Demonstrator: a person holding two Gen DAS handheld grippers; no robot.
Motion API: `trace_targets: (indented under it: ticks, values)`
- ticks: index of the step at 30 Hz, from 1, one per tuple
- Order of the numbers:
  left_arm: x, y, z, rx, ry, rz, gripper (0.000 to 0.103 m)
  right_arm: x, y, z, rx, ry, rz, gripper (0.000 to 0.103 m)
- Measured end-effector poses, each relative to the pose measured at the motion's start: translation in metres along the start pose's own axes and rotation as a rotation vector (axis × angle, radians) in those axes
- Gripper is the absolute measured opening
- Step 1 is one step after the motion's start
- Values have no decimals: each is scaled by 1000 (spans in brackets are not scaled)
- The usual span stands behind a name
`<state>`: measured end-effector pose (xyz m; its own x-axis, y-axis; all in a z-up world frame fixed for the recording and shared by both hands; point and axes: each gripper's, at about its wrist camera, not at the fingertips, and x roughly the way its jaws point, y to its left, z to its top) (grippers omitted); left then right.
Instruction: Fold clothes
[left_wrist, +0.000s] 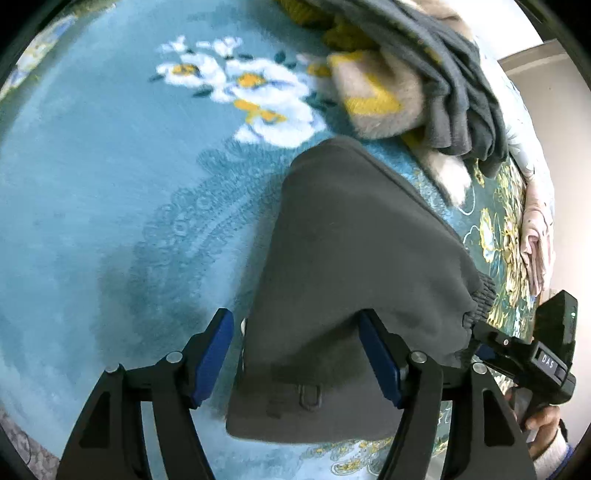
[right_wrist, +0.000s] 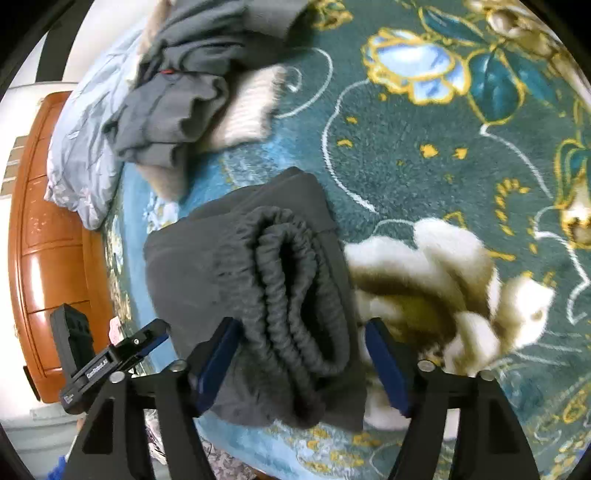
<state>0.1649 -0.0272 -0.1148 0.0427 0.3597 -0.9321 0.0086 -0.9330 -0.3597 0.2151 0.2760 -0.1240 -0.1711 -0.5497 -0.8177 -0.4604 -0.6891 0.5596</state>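
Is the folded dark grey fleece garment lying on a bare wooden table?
No, the folded dark grey fleece garment lies on a teal flowered blanket.

It was a bedroom in a home: a bed under a teal floral blanket (plush), loose clothes, and a wooden cabinet alongside.

Even bright light, soft shadows, slight blur, fisheye-warped edges.

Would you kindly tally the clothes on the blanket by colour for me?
Dark grey, folded trousers and crumpled dark grey garment: 2
Beige-and-yellow fuzzy knit: 1
Pale pink garment at the edge: 1
Total: 4
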Motion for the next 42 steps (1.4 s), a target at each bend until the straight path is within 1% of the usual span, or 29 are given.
trace_targets:
  ticks: [4,5,7,9,12,14,16,17,20,22,24,26,30,33,38,42]
  values:
    - [14,15,4,-45,25,-91,73,12,-8,8,48,16,59,84]
    - [17,20,5,-64,31,-117,75,14,-10,9,59,19,69,86]
    - [21,29,5,-92,41,-156,78,18,-12,11,74,21,82,89]
    - [24,34,4,-116,48,-188,78,19,-10,12,77,19,86,92]
    - [25,36,5,-125,48,-208,78,19,-7,11,82,16,82,92]
    - [24,35,5,-125,47,-215,75,21,-3,12,94,21,88,92]
    - [23,35,5,-122,46,-225,68,25,4,12,107,37,115,90]
    - [21,34,5,-116,42,-228,64,24,11,12,90,34,95,89]
    - [15,30,5,-89,39,-231,55,25,27,11,40,33,14,74]
    - [11,26,4,-62,36,-225,50,20,32,8,38,20,12,68]
    - [5,22,3,-29,30,-218,48,13,39,4,31,6,12,63]
    - [-3,16,2,1,21,-213,46,6,48,0,15,-9,10,60]
    - [-26,4,-5,55,4,-220,45,-19,70,-13,-31,-36,-2,60]
    - [-49,-6,-12,81,-21,-254,45,-46,85,-23,-71,-57,-14,60]
    - [-95,-35,-21,128,-76,-326,45,-112,114,-37,-152,-111,-49,59]
    - [-133,-78,-13,204,-140,-372,45,-174,138,-42,-219,-191,-70,59]
